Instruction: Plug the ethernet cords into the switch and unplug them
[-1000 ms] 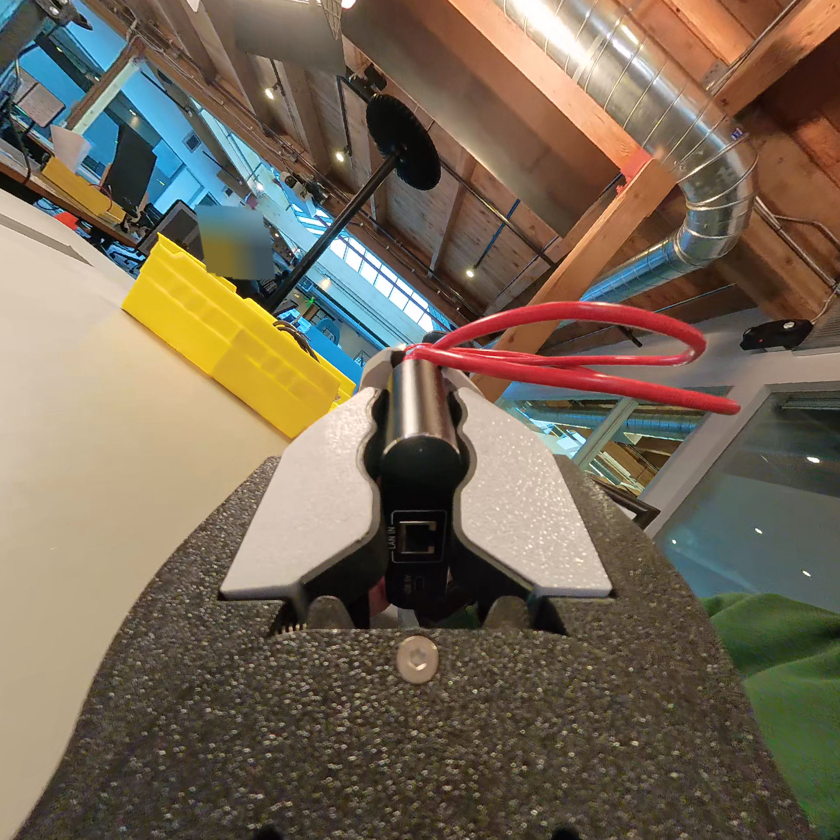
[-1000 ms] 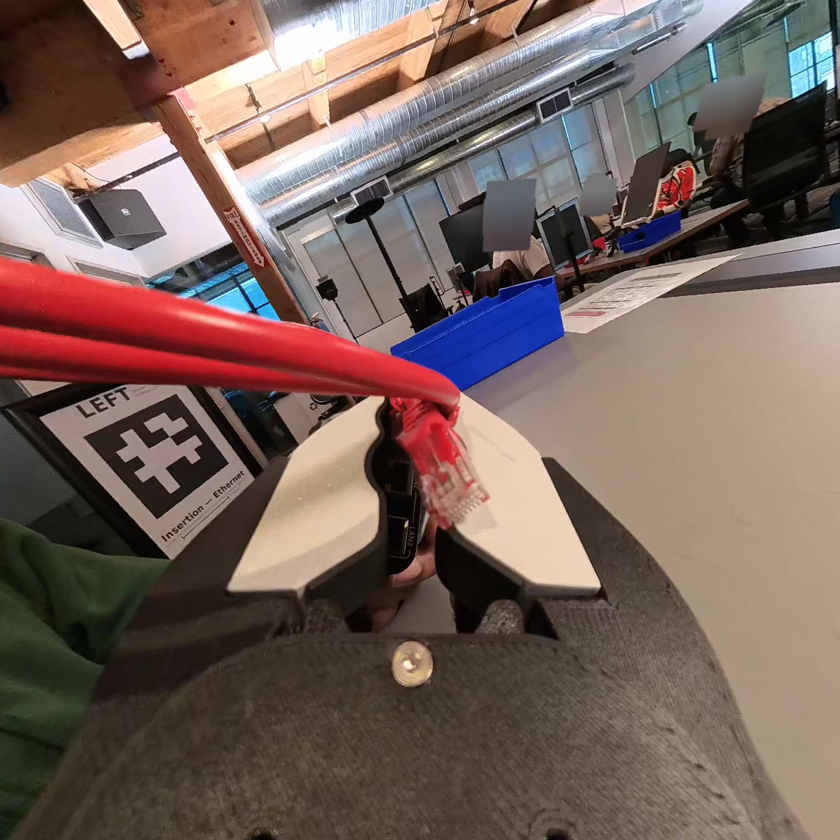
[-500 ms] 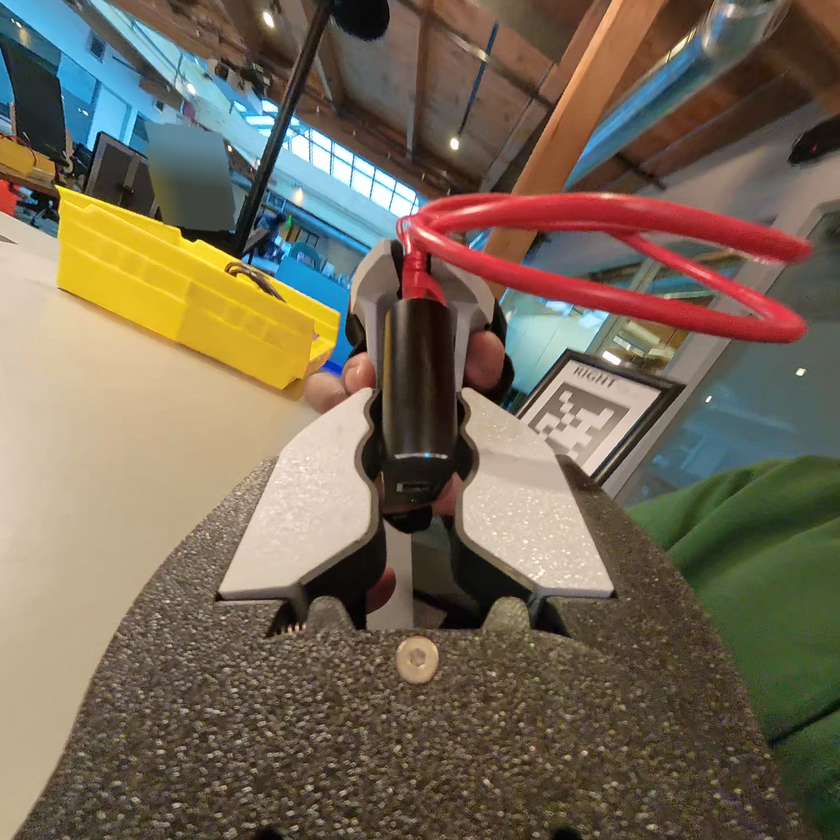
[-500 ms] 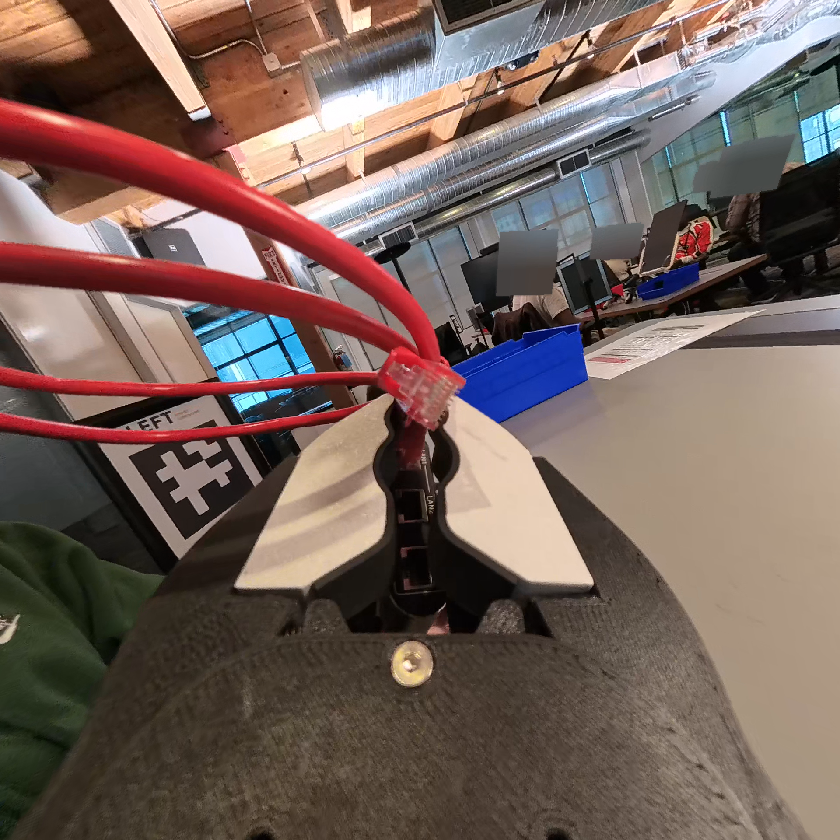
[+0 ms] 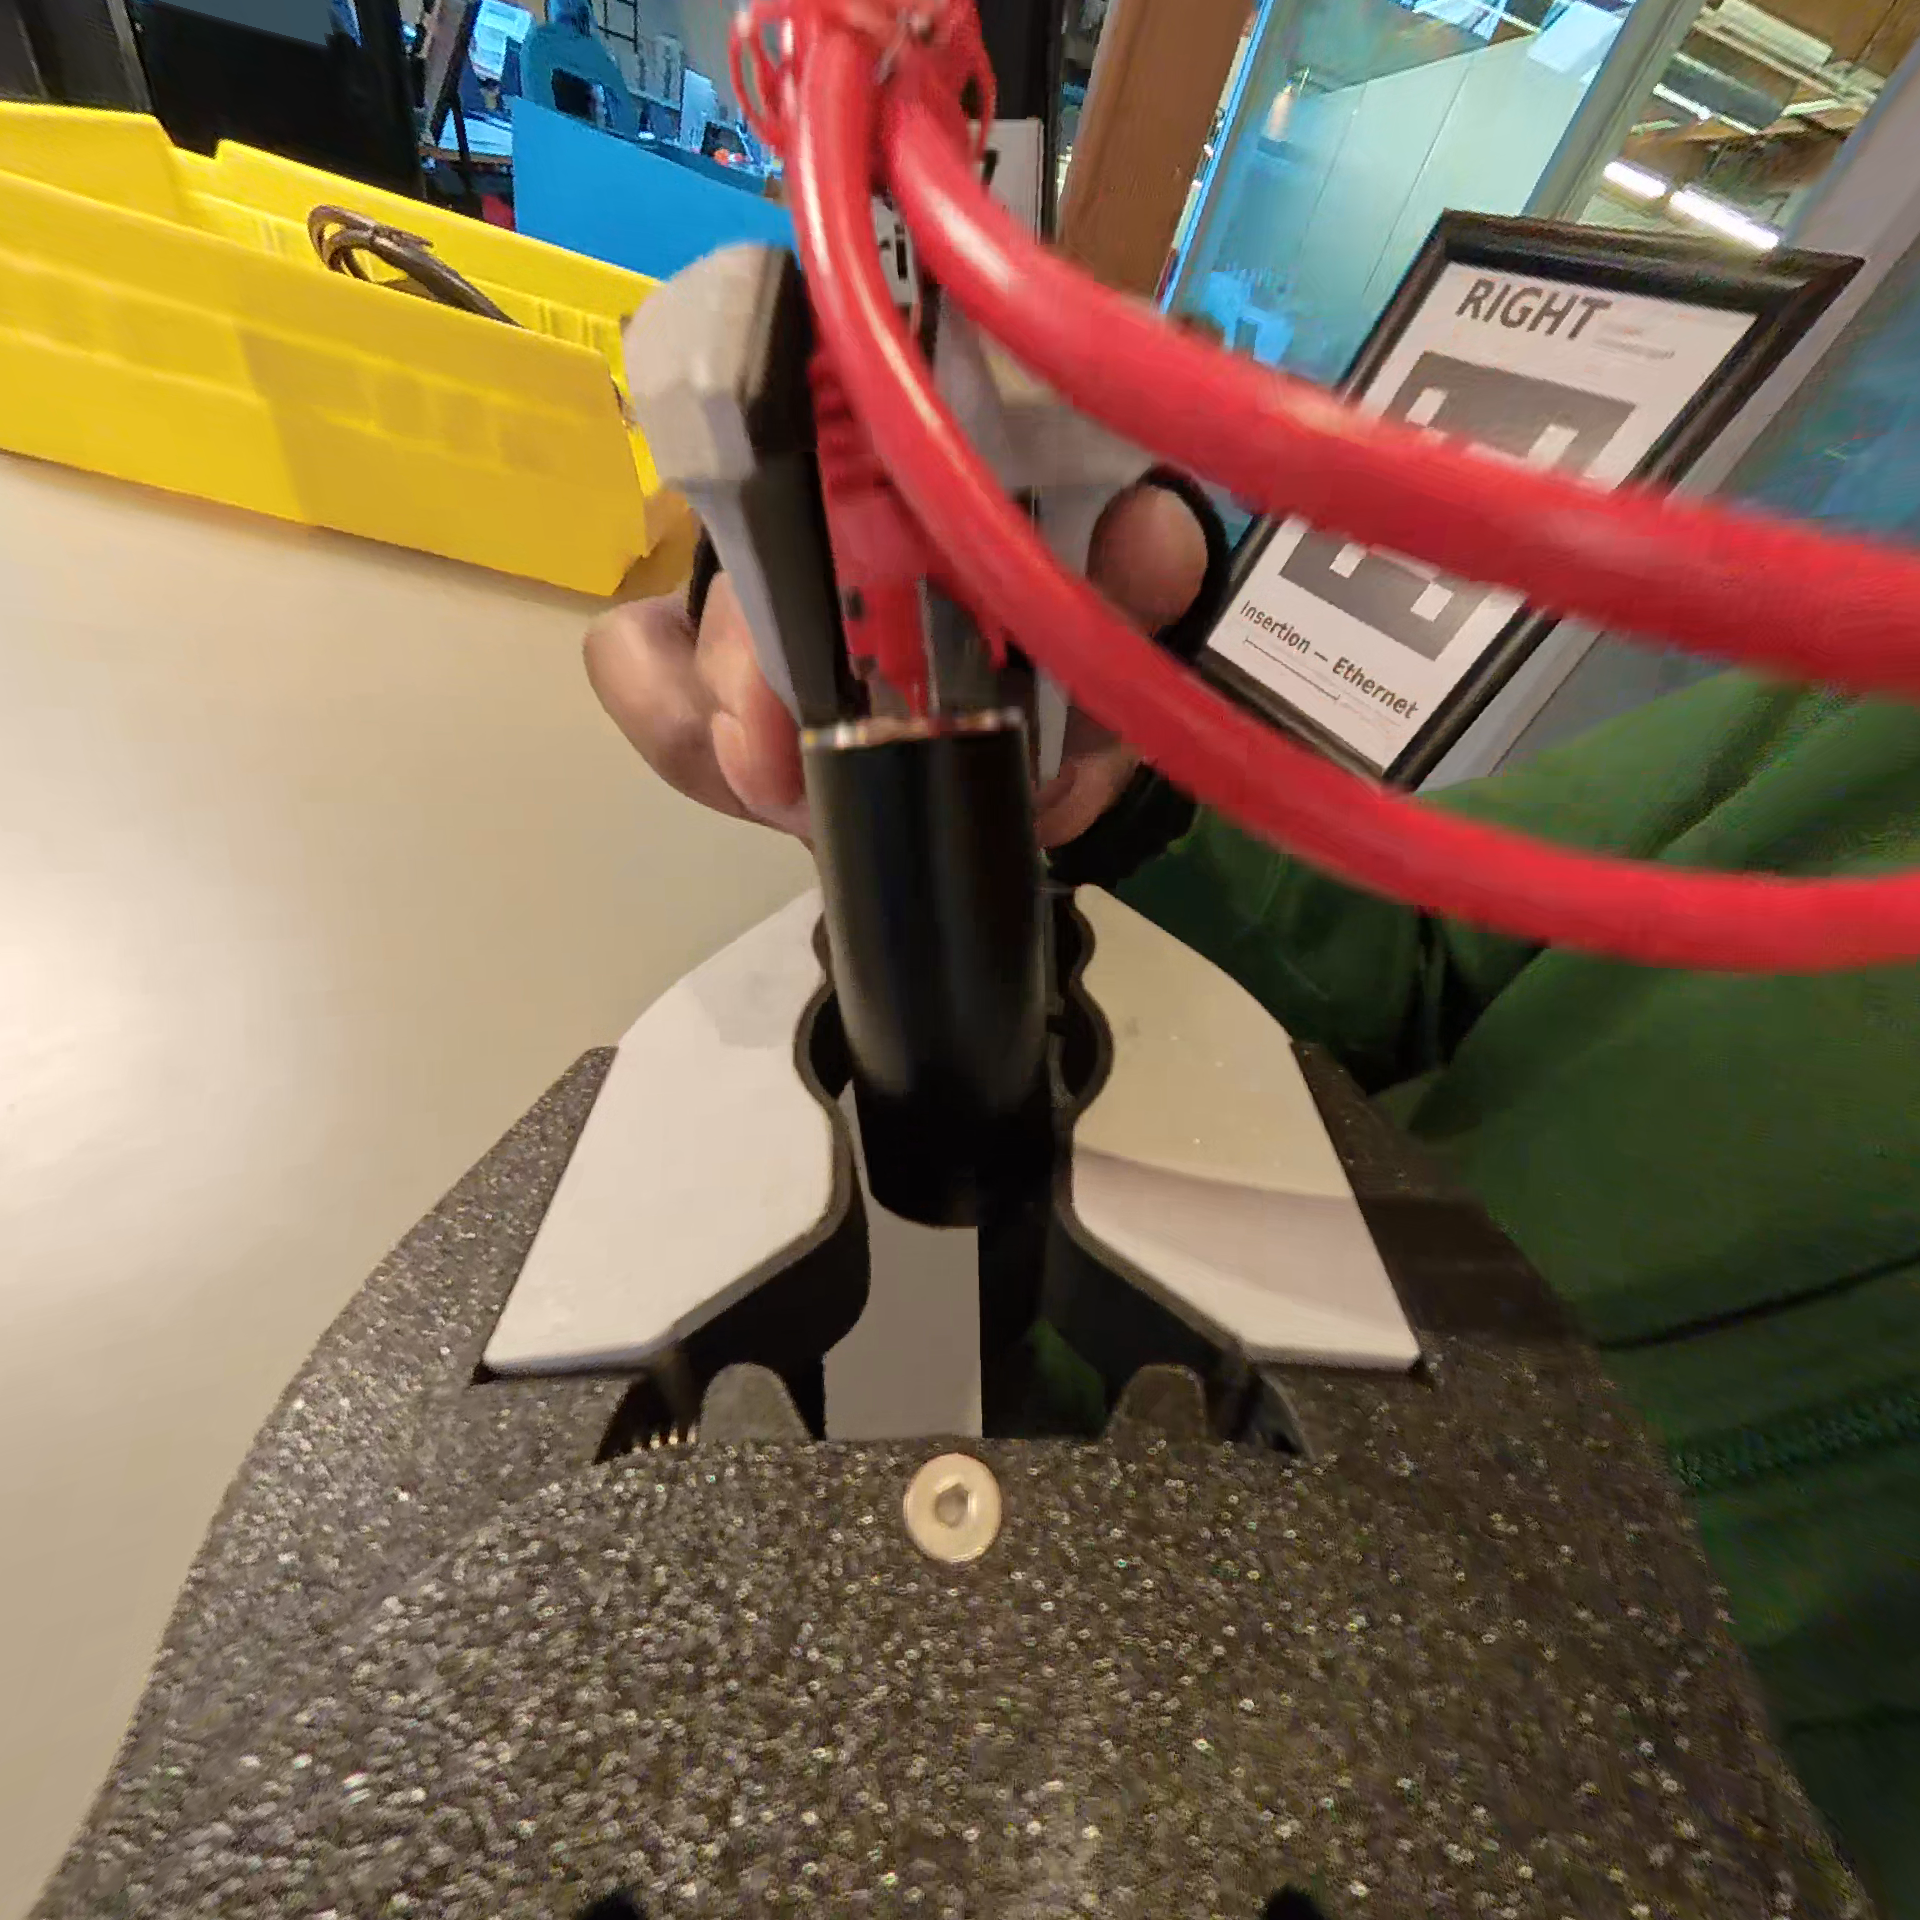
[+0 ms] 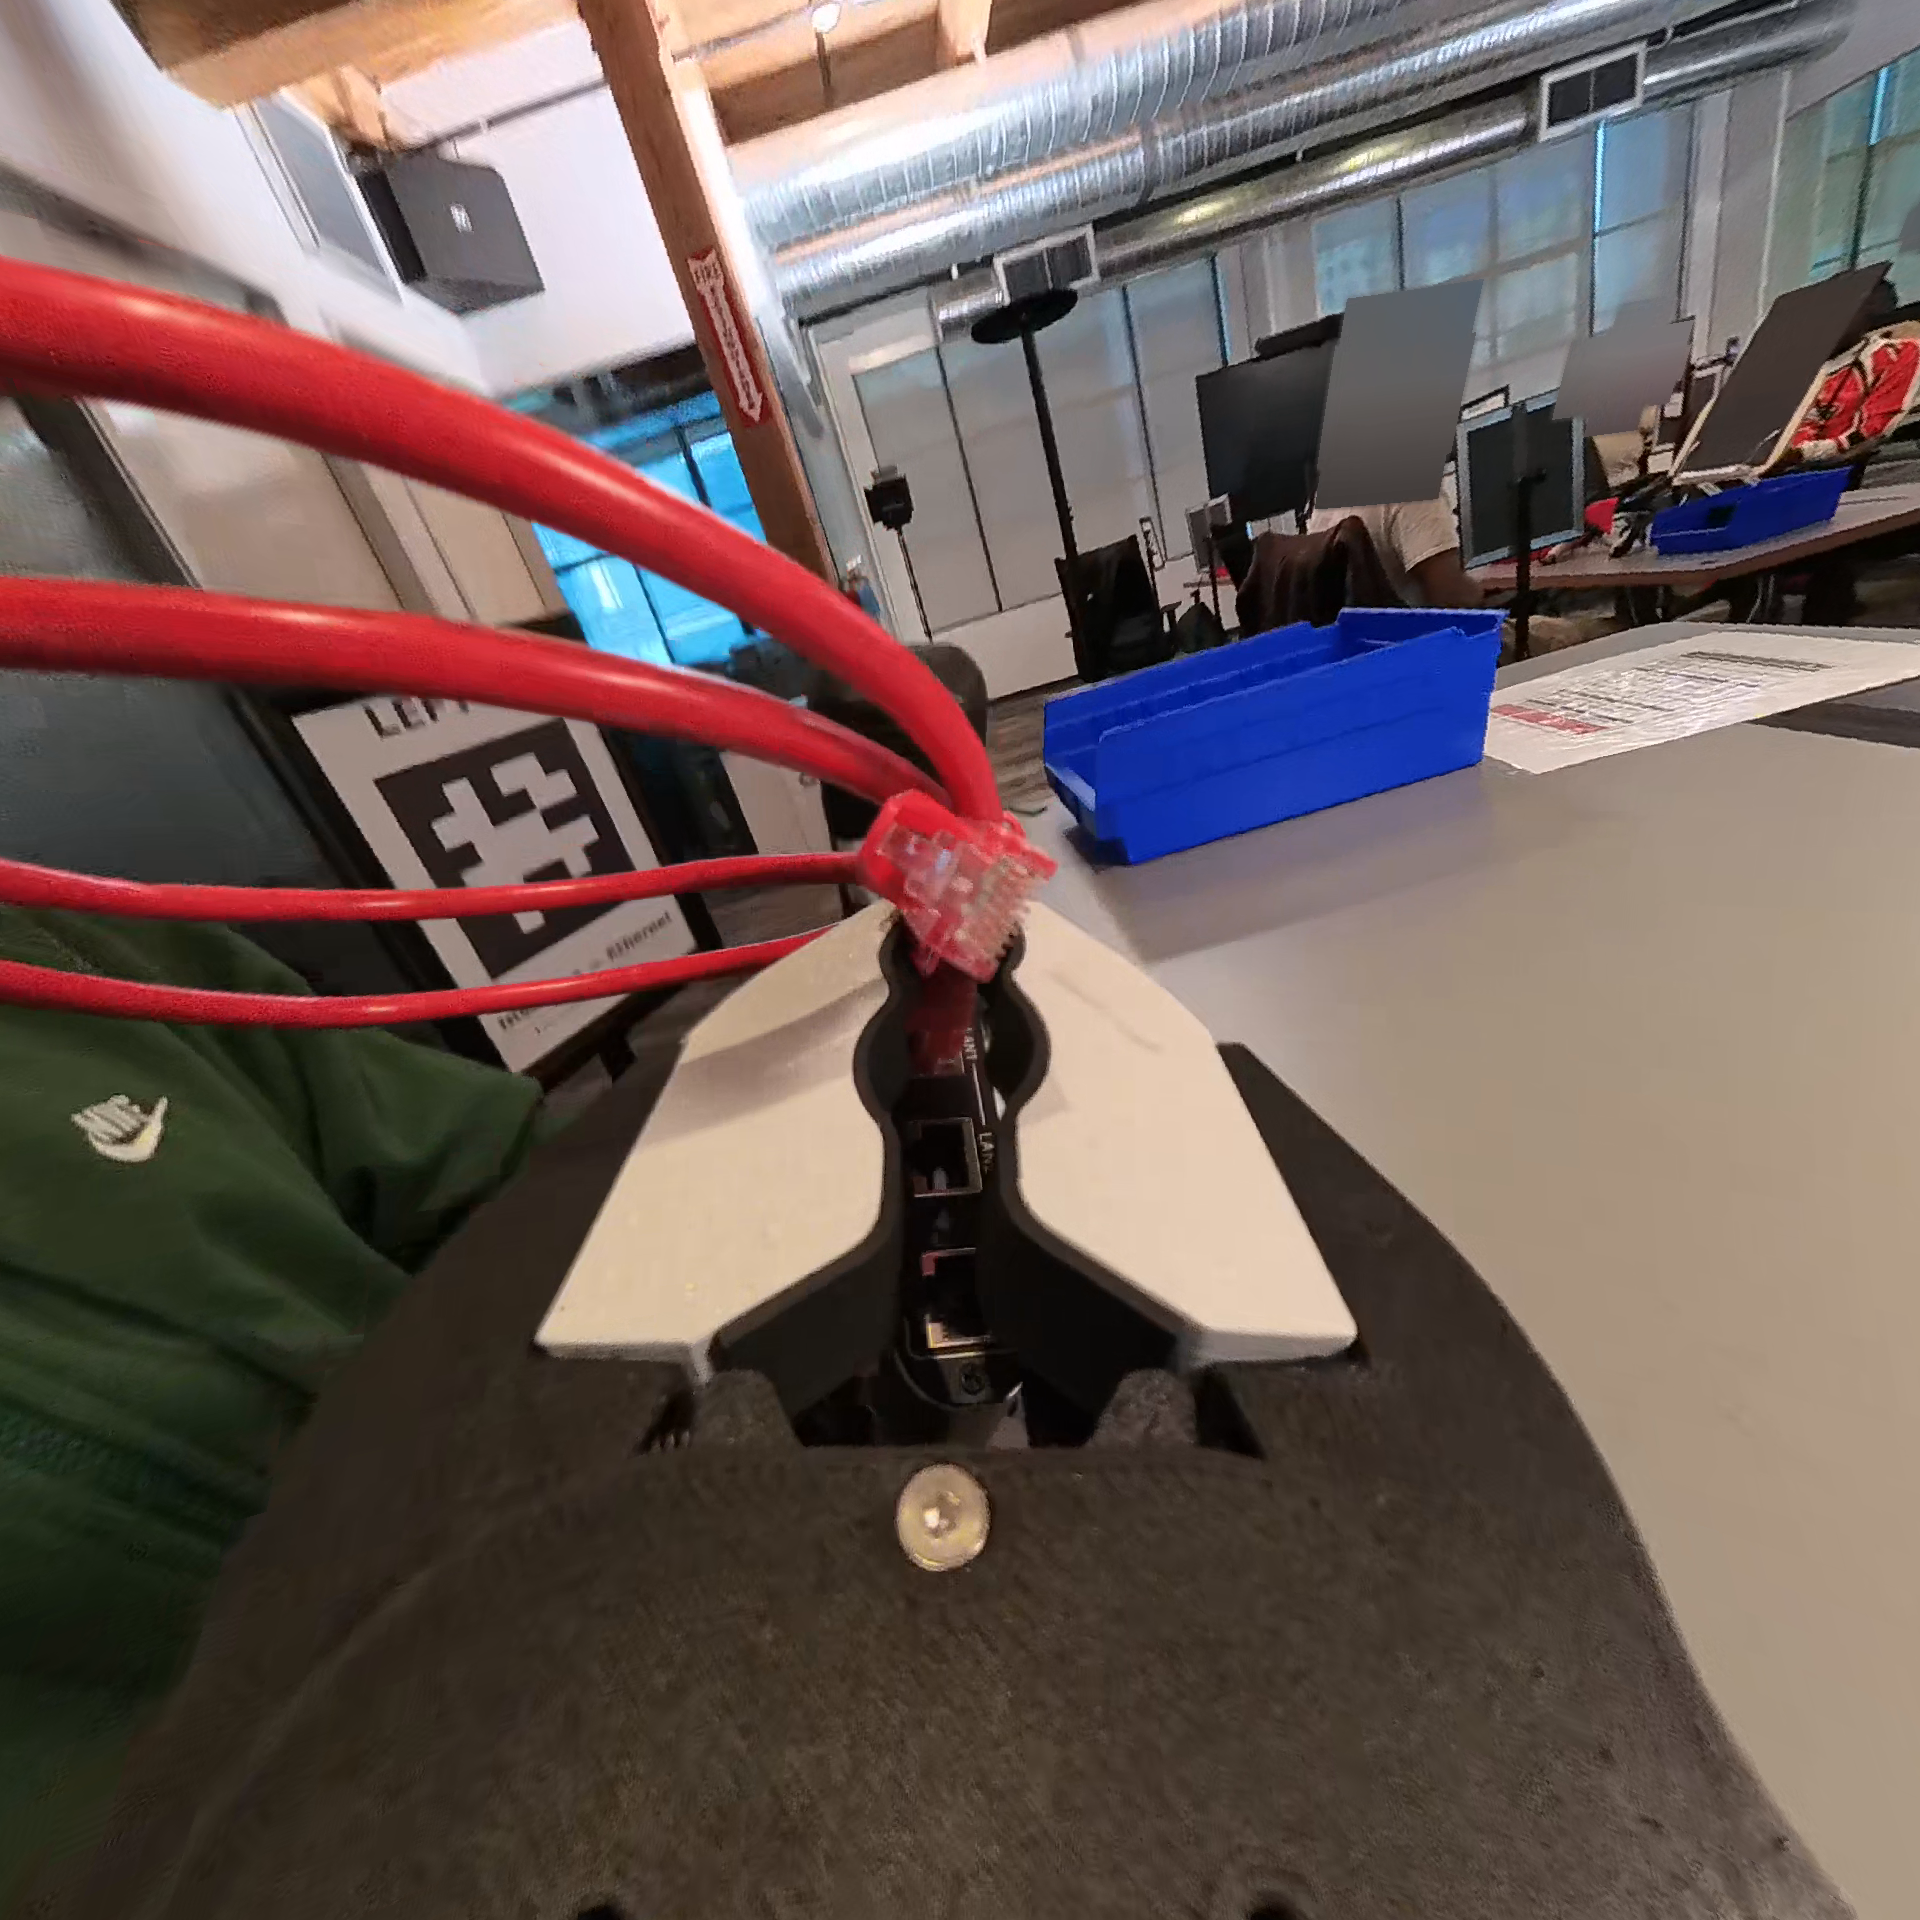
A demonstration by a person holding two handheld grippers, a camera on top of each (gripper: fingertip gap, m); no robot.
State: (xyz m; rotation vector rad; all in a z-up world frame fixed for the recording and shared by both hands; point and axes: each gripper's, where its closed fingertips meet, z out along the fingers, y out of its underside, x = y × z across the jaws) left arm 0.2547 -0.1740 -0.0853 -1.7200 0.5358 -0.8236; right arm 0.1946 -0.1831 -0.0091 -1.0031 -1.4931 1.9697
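Observation:
My left gripper (image 5: 945, 966) is shut on the black switch (image 5: 925, 914) and holds it upright above the table. In the left wrist view my right gripper (image 5: 894, 665) comes down from above, with a red ethernet plug (image 5: 873, 582) between its fingers at the switch's top face. In the right wrist view my right gripper (image 6: 951, 940) is shut on that plug (image 6: 940, 1013), just over the switch's port row (image 6: 945, 1153). A second loose red plug (image 6: 956, 873) rests on the fingertips. Red cords (image 6: 520, 478) loop off to the left.
A yellow bin (image 5: 312, 416) stands at the back left of the beige table (image 5: 260, 935). A framed marker sign (image 5: 1507, 468) and a green sleeve (image 5: 1662, 1039) are at the right. A blue bin (image 6: 1268, 727), a paper sheet (image 6: 1704, 686) and another framed sign (image 6: 499, 831) show in the right wrist view. About 9 cm separates my left fingertips from my right.
Both grippers have tilted down towards the table. The right gripper with the red plug has closed in on the switch's port face. The cord loops have swung to the side.

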